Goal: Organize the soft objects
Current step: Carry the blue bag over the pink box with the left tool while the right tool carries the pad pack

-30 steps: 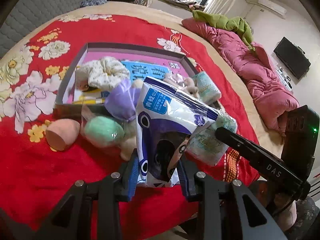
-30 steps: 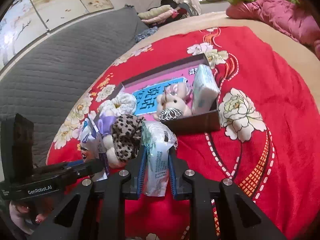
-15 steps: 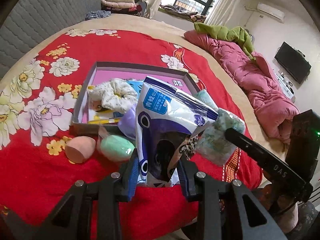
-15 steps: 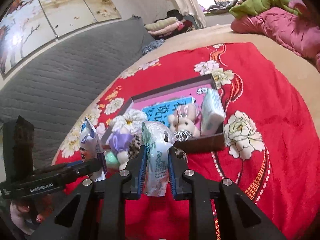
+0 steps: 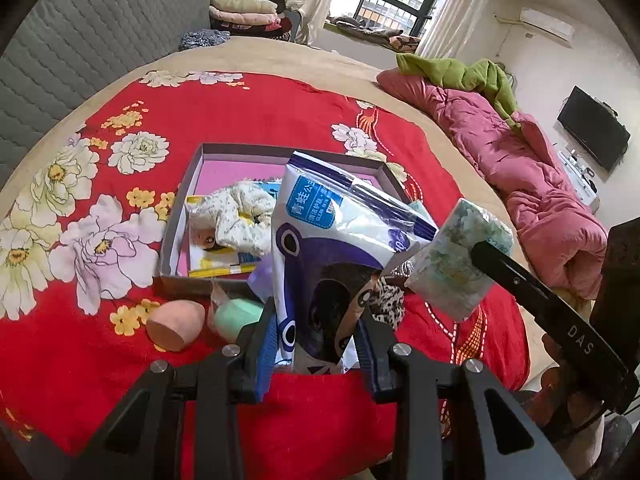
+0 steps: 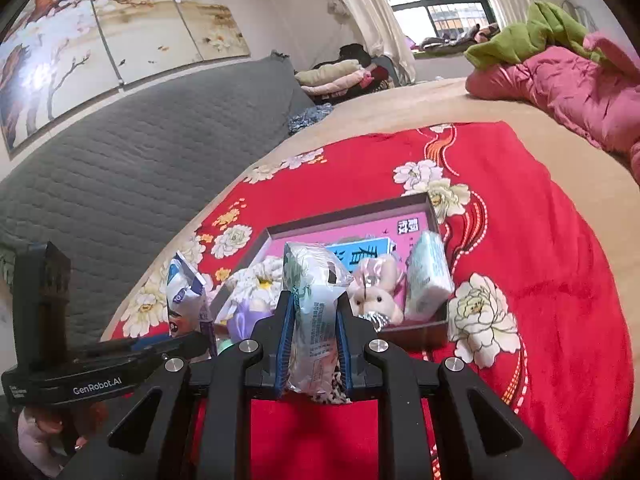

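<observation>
Tissue packs (image 5: pixel 340 248) (image 6: pixel 312 320) sit pinched in each tool (image 5: pixel 316 344) (image 6: pixel 312 344), hiding plush toys (image 6: pixel 376 300) in the box (image 5: pixel 180 216)

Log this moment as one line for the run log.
left tool: shut on wipes pack | right tool: shut on tissue pack | both packs above the bedspread | box: holds scrunchie, bunny

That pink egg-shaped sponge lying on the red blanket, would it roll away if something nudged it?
Probably a little. The pink egg-shaped sponge has a rounded body, so it may wobble or roll, but it shows one flat cut face and rests on the plush red floral blanket, which should stop it quickly. It looks light and squashy, not fragile.
</observation>
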`<state>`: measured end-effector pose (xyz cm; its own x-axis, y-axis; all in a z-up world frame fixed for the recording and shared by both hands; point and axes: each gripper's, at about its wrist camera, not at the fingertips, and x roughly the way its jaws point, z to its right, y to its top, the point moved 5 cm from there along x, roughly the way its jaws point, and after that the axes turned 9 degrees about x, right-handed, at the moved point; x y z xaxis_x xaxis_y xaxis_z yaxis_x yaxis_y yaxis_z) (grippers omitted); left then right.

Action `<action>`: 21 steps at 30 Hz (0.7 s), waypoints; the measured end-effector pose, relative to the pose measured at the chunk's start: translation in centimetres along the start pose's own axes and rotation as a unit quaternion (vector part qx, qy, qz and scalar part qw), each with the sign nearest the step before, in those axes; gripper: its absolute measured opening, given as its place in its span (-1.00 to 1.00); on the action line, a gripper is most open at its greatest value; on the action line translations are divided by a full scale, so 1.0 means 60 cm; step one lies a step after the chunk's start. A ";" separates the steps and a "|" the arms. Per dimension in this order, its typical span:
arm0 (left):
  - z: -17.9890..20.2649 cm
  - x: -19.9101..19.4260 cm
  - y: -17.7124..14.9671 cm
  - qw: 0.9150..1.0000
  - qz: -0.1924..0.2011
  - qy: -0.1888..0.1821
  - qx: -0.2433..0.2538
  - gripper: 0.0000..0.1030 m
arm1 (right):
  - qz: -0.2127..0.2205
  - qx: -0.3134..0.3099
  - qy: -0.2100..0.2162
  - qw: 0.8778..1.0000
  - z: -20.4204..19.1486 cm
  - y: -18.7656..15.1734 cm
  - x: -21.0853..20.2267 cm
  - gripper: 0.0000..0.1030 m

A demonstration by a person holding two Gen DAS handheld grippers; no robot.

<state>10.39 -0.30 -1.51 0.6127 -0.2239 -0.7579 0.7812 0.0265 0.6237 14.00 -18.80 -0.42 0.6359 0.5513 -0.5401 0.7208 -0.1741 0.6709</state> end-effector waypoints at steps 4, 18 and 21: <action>-0.003 0.003 0.012 1.000 0.003 0.003 -0.003 -0.31 | 0.005 -0.003 0.000 1.000 -0.004 0.007 0.002 -0.61; -0.024 0.013 0.043 1.000 0.020 0.010 -0.013 -0.32 | 0.021 0.002 -0.003 1.000 0.001 0.025 0.012 -0.61; -0.038 0.016 0.049 0.999 0.021 0.016 -0.022 -0.32 | 0.024 0.004 -0.001 1.000 0.002 0.029 0.015 -0.61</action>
<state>13.54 1.79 -0.84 0.6479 -0.1903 -0.7376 0.7589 0.0773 0.6466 15.87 -18.74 0.22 0.6709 0.5402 -0.5080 0.6912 -0.2076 0.6922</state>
